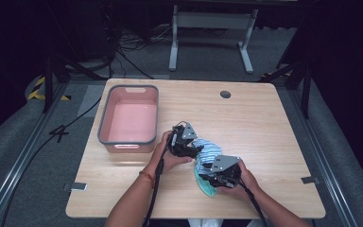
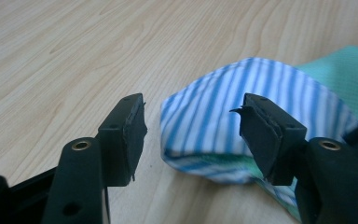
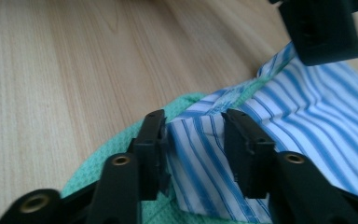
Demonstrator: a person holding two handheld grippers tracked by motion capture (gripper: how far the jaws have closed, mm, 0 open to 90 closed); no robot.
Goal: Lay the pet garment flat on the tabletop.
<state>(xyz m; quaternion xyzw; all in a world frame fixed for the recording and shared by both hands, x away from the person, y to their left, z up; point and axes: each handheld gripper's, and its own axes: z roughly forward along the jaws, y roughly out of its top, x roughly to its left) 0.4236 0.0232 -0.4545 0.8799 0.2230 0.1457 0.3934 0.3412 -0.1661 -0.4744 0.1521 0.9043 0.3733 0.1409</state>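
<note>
Both forearms enter from the bottom edge of the high view and angle up toward mid-frame. Left hand (image 1: 168,152) wraps the left hand-held gripper (image 1: 194,150) just below centre, its grey plate facing up, its jaws pointing toward the right of the frame. Right hand (image 1: 242,182) holds the right hand-held gripper (image 1: 204,174) lower and to the right, its jaws pointing left. The 2 grippers sit close together over the same cloth.

Striped cloth (image 1: 209,150), blue and white with a green underside, lies bunched on the bench (image 1: 246,113) at lower centre of the high view, between and under the 2 grippers. A pink bin (image 1: 128,119) with a grey rim stands at centre left, well apart from the cloth.

Left gripper view: jaws stand wide, the folded edge of the cloth (image 2: 205,123) lies between them; left pad clear of it, right pad in front of the fabric, contact not clear.

Right gripper view: jaws narrower, a striped fold (image 3: 200,158) runs between them; left pad at its edge, right pad beside it, squeeze not confirmed. The other gripper's black jaw is cut off at upper right.

High view: jaw tips hidden by gripper bodies; the cloth's green edge peeks out below the right gripper
</note>
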